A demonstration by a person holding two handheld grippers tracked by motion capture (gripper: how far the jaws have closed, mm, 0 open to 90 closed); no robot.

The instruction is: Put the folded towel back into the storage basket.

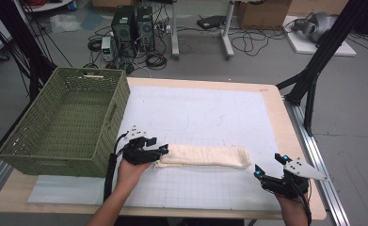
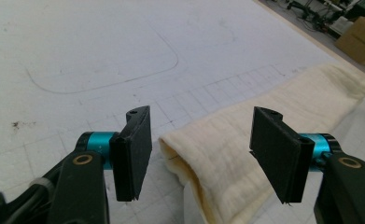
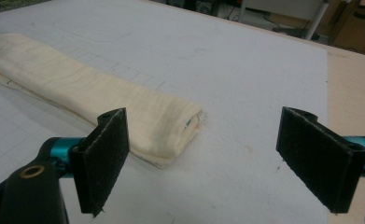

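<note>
At the near edge of the mat: two grippers flank a folded towel.

Left gripper (image 1: 159, 147): jaws spread wide, nothing between them yet; it sits at the towel's 9 o'clock end. In the left gripper view (image 2: 196, 149) the pads straddle the folded end without touching it, probably lined up so a squeeze would catch all the layers at once.

Right gripper (image 1: 268, 165): jaws released, wide apart, empty. It waits off the towel's other end, toward 4 o'clock from it, near but apart. In the right gripper view (image 3: 196, 158) that end lies ahead at 11 o'clock, beyond the left pad, so this gripper is not yet lined up.

Towel (image 1: 205, 156): cream, folded into a long narrow strip lying 9 to 3 o'clock across the mat's near part, flat and apparently settled. Its fold edges show at both ends (image 2: 217, 168) (image 3: 101, 100).

Mat (image 1: 210, 113): white, gridded near the person, a faint pen outline farther back; it gives a flat bed for folding.

Basket (image 1: 73, 117): green, woven, nothing visible inside, at 10 o'clock from the left gripper, on the table's left edge. Judged the likely place for the towel once folded.

Step in hand: judged a grasp at the left end, for another fold or a lift.
</note>
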